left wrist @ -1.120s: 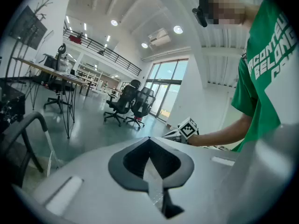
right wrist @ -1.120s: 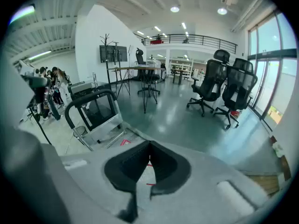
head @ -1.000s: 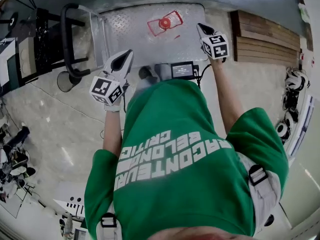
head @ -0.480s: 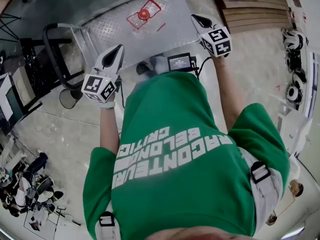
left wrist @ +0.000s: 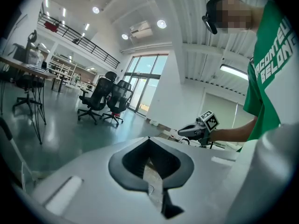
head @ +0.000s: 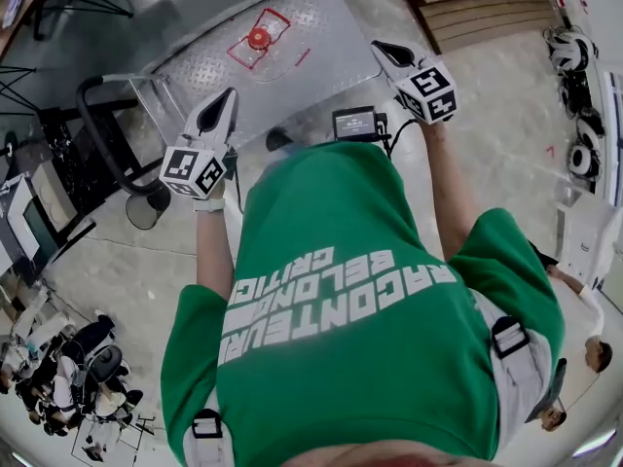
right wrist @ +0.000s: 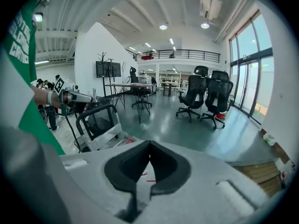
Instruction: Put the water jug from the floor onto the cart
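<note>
The clear water jug [head: 258, 39] with a red cap stands on the cart's metal deck [head: 311, 56] at the top of the head view. My left gripper [head: 229, 93] hovers over the deck's near left edge, shut and empty, well short of the jug. On the right, my right gripper [head: 378, 47] hangs over the deck's right edge, likewise shut with nothing in it. In the left gripper view the jaws [left wrist: 148, 139] meet at their tips, and the right gripper [left wrist: 198, 127] shows beyond. In the right gripper view the jaws [right wrist: 149, 143] are closed, and the left gripper [right wrist: 70, 96] shows at the left.
The cart's black push handle [head: 97, 134] rises at its left end [right wrist: 96, 113]. A wooden pallet [head: 477, 8] lies at the upper right. Office chairs [right wrist: 205, 97] and desks stand farther off. Coiled cables [head: 574, 56] lie at the right; people sit at the lower left [head: 68, 387].
Both grippers stay shut and empty. The right one has lifted and drawn back from the jug. The head view has swung, so the cart and jug sit farther left in the picture.
</note>
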